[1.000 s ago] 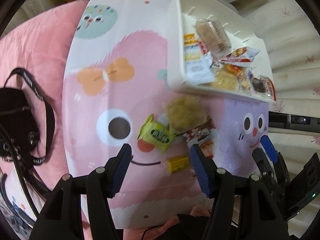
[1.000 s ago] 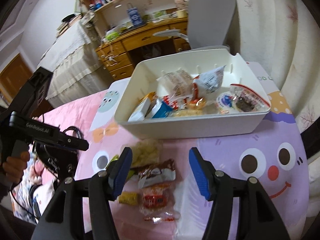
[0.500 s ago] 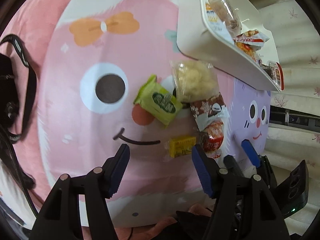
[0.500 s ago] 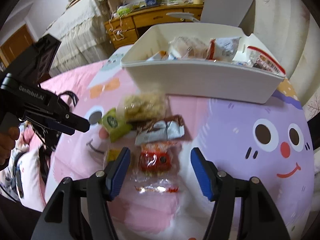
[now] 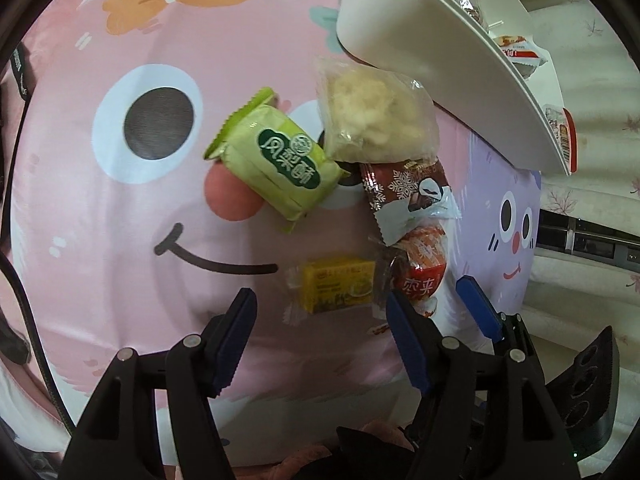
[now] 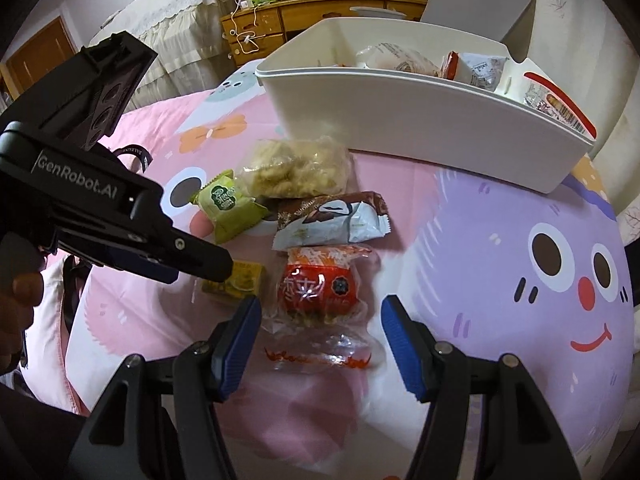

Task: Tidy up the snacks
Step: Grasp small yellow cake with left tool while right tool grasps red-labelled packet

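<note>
We see five snack packets clustered just before the white bin's (image 6: 420,120) near wall; the yellow packet (image 5: 338,285) lies nearest the left tool (image 5: 320,312), the red packet (image 6: 320,284) nearest the right tool (image 6: 320,316). Both tools stand released, nothing gripped. Only the right view shows open purple cloth (image 6: 500,220) beside them.

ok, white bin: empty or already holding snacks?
Holding snacks. Several wrapped packets show above the rim of the white bin; five more packets, including the green pastry pack, lie outside on the cloth.
</note>
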A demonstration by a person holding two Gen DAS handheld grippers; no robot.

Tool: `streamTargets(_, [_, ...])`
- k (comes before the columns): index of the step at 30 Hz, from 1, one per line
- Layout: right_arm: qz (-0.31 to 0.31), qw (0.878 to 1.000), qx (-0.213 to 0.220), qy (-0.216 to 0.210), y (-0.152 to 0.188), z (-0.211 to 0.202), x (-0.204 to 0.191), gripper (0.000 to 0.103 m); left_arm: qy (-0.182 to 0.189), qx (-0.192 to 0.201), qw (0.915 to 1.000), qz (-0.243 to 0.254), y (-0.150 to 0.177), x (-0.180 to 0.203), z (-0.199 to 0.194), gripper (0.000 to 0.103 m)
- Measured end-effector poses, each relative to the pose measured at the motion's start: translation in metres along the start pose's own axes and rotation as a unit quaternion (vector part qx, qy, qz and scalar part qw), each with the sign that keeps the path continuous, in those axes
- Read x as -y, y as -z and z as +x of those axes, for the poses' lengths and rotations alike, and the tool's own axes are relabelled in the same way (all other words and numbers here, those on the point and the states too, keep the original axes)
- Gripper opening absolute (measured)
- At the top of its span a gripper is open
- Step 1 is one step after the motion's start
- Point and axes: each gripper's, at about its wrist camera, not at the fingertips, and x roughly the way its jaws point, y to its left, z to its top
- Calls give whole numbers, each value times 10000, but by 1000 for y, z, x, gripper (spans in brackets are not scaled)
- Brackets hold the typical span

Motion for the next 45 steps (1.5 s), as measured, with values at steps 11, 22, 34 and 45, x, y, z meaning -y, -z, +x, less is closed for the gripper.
streamTargets(11, [-133, 9996, -210, -127, -8, 19, 5, 63, -235, -60, 9996, -121, -2, 15, 20, 66])
streamTargets(22, [-419, 9971, -379, -514, -15, 31, 7, 62, -727, 78, 9969, -297, -4, 28, 29, 65])
streamTargets(34, [-708, 9924, -568, -829, -16, 31, 23, 52, -1419, 81, 9886, -487, -5, 57, 49, 65])
streamTargets(45, [-645, 9933, -685, -667, -9, 17, 56, 50, -1420, 341, 9835, -1072, 9, 71, 60, 41])
